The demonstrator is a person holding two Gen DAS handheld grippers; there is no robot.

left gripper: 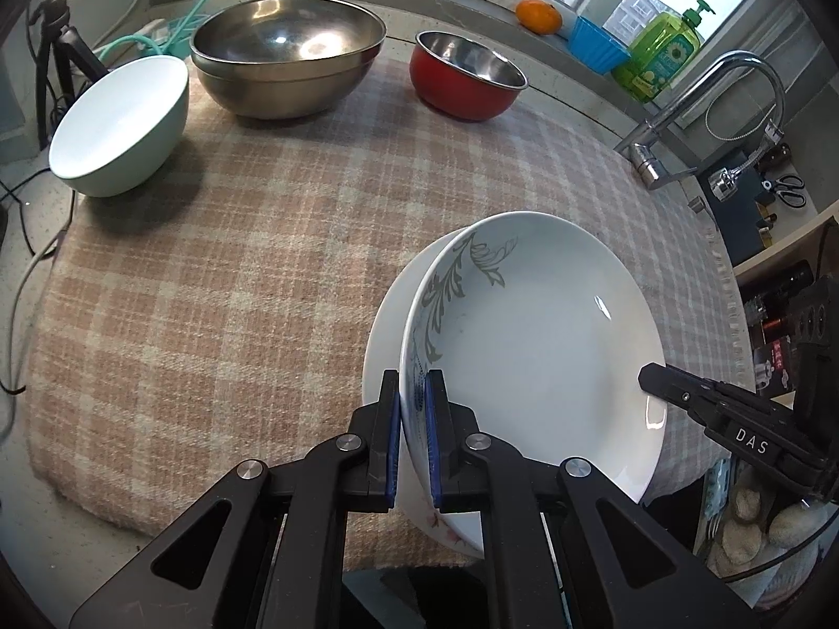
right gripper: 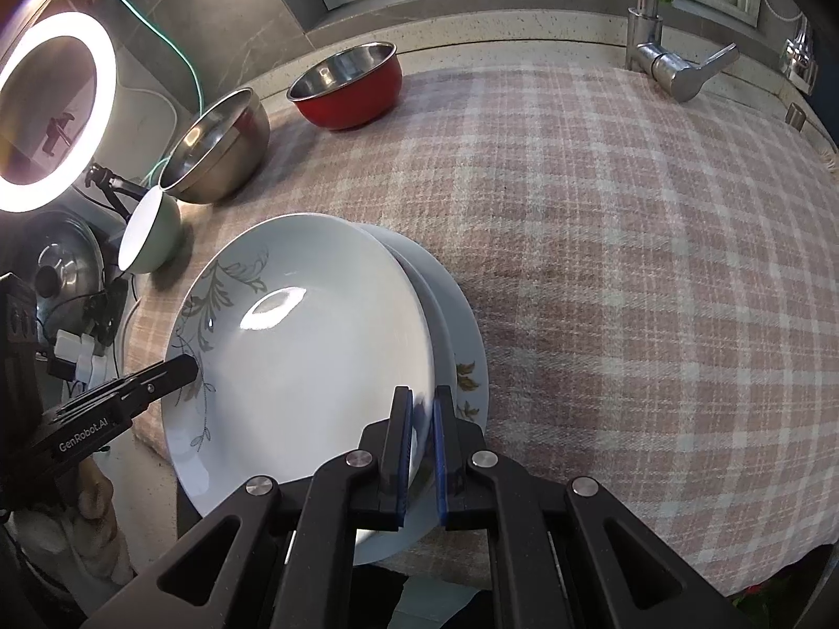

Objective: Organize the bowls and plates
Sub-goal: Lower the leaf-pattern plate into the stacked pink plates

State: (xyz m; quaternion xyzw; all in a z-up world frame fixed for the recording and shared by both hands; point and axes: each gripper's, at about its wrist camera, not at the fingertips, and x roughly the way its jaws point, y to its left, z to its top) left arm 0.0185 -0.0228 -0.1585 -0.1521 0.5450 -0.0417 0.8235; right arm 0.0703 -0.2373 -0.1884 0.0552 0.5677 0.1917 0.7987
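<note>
A white deep plate with a grey leaf pattern (left gripper: 529, 335) (right gripper: 314, 346) is held by both grippers at the near edge of the checked cloth. My left gripper (left gripper: 413, 375) is shut on its left rim, and also appears in the right wrist view (right gripper: 191, 364). My right gripper (right gripper: 422, 390) is shut on the opposite rim, its tip showing in the left wrist view (left gripper: 647, 375). A second white plate (left gripper: 380, 330) (right gripper: 464, 330) lies offset underneath; I cannot tell whether they touch. At the back stand a mint bowl (left gripper: 120, 126), a large steel bowl (left gripper: 288, 52) and a red bowl (left gripper: 466, 73).
The checked cloth (left gripper: 236, 272) covers the counter. A faucet (left gripper: 697, 105) rises at the right by the window sill, which holds an orange (left gripper: 538, 14), a blue cup (left gripper: 598, 44) and a green soap bottle (left gripper: 663, 50). A lit ring light (right gripper: 52, 110), tripod and cables stand left.
</note>
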